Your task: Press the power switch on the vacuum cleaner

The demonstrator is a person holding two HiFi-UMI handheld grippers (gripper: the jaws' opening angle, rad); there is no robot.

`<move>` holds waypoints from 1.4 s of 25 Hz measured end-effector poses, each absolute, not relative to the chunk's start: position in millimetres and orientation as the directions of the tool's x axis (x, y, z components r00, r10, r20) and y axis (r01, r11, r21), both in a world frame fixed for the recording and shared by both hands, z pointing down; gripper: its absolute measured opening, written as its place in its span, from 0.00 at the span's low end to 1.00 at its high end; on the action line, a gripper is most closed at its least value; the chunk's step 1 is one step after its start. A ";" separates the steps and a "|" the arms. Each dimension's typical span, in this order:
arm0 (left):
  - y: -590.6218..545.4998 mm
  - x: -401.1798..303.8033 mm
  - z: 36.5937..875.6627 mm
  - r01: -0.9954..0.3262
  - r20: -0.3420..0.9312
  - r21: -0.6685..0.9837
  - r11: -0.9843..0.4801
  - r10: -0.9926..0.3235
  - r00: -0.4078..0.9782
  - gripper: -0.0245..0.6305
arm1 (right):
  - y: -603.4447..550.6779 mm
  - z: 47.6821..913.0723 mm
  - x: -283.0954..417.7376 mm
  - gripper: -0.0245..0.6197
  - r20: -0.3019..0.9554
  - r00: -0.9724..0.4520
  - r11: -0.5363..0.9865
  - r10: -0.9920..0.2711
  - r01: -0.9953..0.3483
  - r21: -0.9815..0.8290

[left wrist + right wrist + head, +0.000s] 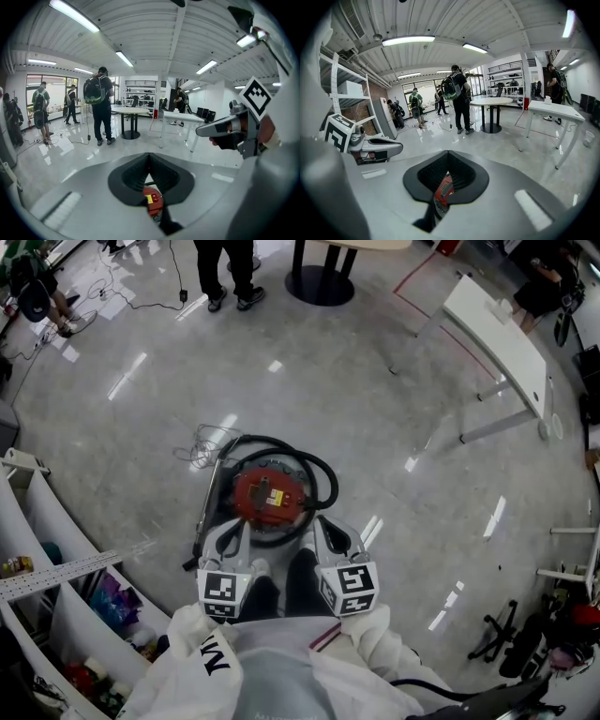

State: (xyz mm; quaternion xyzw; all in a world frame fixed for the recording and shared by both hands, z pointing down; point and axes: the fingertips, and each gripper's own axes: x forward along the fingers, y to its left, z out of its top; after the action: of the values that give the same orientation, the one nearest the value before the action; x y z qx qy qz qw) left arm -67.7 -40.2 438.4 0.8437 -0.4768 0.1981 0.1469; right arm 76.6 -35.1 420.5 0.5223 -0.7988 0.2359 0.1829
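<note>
The white shelf (58,526) on my left has open boxes. The near ones hold bright, mixed-up things (111,601), purple and green, too small for me to tell what they are.

The red vacuum cleaner (267,498) sits on the shiny grey floor right in front of my feet. Its black hose (324,480) curls around it in a ring. A long metal tube (208,512) lies along its left side. A thin wire (201,446) is in a messy heap just past it. I cannot pick out the power switch on the red top.

My left gripper (231,538) is up in the air above the vacuum's left side. Its jaws are pressed together at the tips, with nothing between them. I only see a bit of the red vacuum far below, through the small gap lower down.

My right gripper (334,534) is above the vacuum's right side. Its jaws are pressed together too, and it holds nothing. Neither gripper touches the vacuum.
</note>
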 end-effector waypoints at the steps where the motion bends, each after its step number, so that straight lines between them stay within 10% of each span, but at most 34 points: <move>1: -41.3 -65.0 441.5 -0.863 0.480 0.060 -0.502 -0.743 0.466 0.04 | -37.0 422.8 78.8 0.04 0.542 -0.389 0.343 -0.745 -0.920 -0.189; 35: -55.7 -6.2 641.1 -0.855 0.702 0.135 -0.500 -0.561 0.439 0.04 | -82.9 581.0 133.7 0.04 0.668 -0.375 0.277 -0.643 -0.927 -0.254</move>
State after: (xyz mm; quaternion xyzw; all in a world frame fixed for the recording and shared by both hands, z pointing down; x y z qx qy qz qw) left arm -6.2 -55.7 641.1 0.8121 -0.4361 0.3009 0.2447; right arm 133.7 -82.9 581.0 0.5117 -0.7669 0.3155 0.2247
